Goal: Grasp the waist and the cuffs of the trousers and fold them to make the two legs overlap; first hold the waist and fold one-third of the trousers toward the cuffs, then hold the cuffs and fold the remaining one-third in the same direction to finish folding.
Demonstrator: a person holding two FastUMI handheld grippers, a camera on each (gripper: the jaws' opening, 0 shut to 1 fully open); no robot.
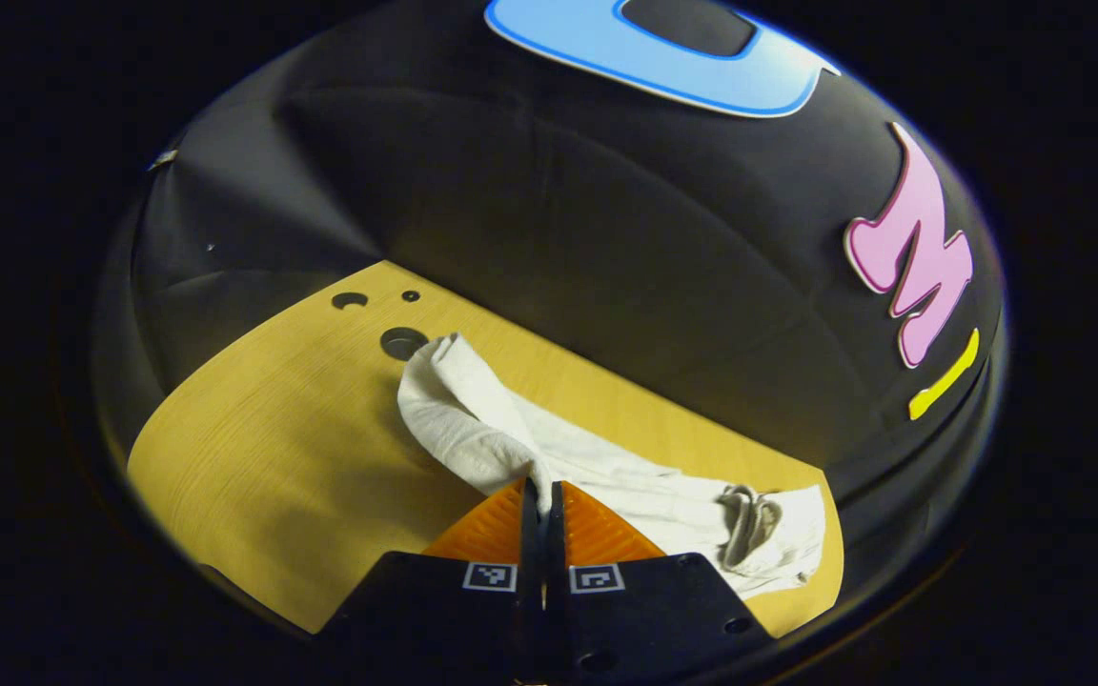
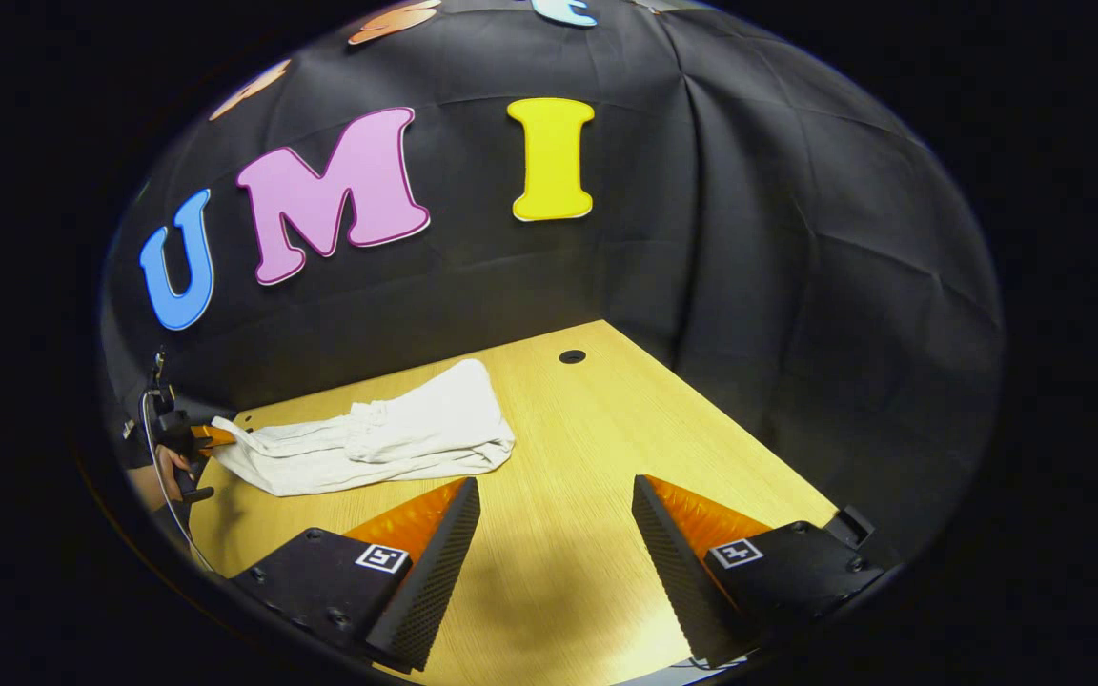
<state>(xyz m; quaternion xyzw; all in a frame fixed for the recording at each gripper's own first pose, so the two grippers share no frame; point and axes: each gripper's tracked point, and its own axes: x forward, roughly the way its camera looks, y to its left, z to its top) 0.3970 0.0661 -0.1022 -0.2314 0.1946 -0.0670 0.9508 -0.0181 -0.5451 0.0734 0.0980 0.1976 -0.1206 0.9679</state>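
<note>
Your left tool (image 1: 541, 495) is pinched closed on the white trousers (image 1: 549, 448), both fingers pressing a bunched fold of the cloth between them near its near edge. From that pinch the fabric rises slightly and runs two ways in the left gripper view: one rolled, thicker part stretches away toward the round holes (image 1: 403, 342) in the wooden bench (image 1: 282, 429), and the other part lies flat toward the right, ending in a gathered section with a drawstring (image 1: 749, 519) (this looks like the waist, though the folds make it hard to be sure).

Your right tool (image 2: 557, 495) hangs above bare bench (image 2: 663, 419), its fingers spread wide apart with nothing between them. In the right gripper view the trousers (image 2: 387, 433) lie well ahead and to the left of those fingers, spread in a long, rumpled strip on the bench, wider at the end nearer the middle. At the strip's far left end you can see your left tool (image 2: 211, 433) holding the cloth, with the hand (image 2: 172, 467) that grips it just below. A single round hole (image 2: 572, 356) sits in the bench beyond the trousers, close to the black wall.
</note>
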